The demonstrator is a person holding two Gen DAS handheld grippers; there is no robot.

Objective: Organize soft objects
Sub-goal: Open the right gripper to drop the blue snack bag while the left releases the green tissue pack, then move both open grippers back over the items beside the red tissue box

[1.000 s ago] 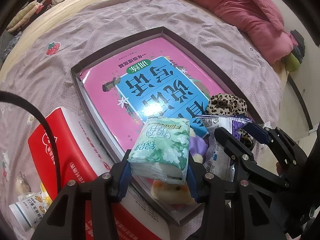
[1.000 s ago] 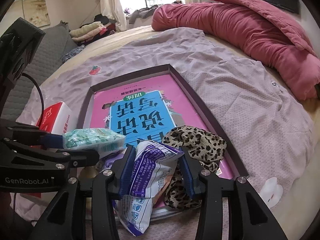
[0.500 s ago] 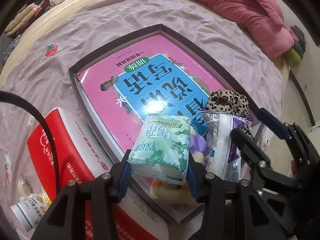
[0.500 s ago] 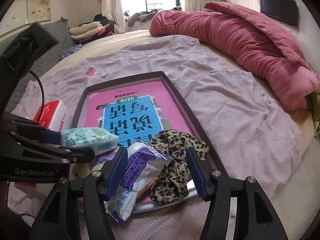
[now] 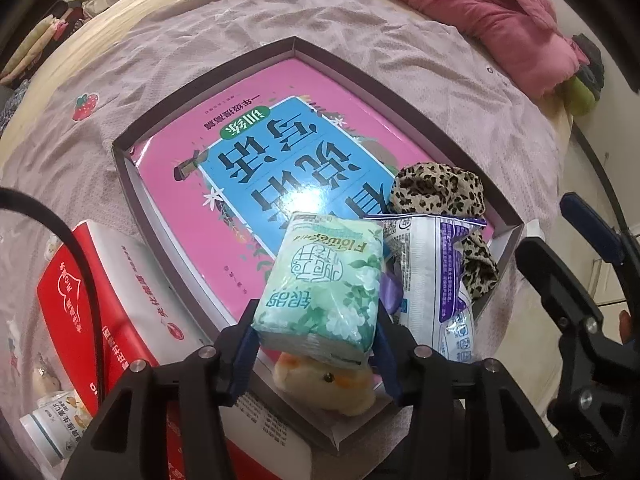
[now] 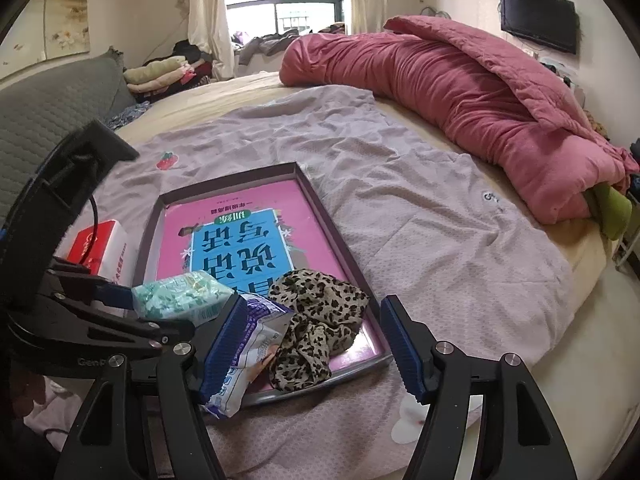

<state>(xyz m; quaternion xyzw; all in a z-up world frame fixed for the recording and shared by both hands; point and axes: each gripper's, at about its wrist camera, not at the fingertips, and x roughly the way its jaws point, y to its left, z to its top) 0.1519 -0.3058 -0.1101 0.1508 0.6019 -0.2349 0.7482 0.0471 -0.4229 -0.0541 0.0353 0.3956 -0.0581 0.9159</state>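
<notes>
Tissue pack held over the tray on the bed.
The tissue pack (image 5: 324,292) is pinched by the left gripper (image 5: 316,344), jaws opening; the snack bag (image 6: 250,350) lies free in the tray (image 6: 348,256) between the right gripper's (image 6: 312,344) widening fingers.

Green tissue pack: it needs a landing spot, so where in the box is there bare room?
Free: the far half of the pink book, up to the box walls. Crowded: the near corner, with the leopard cloth, purple snack bag and plush chick under the tissue pack.
</notes>
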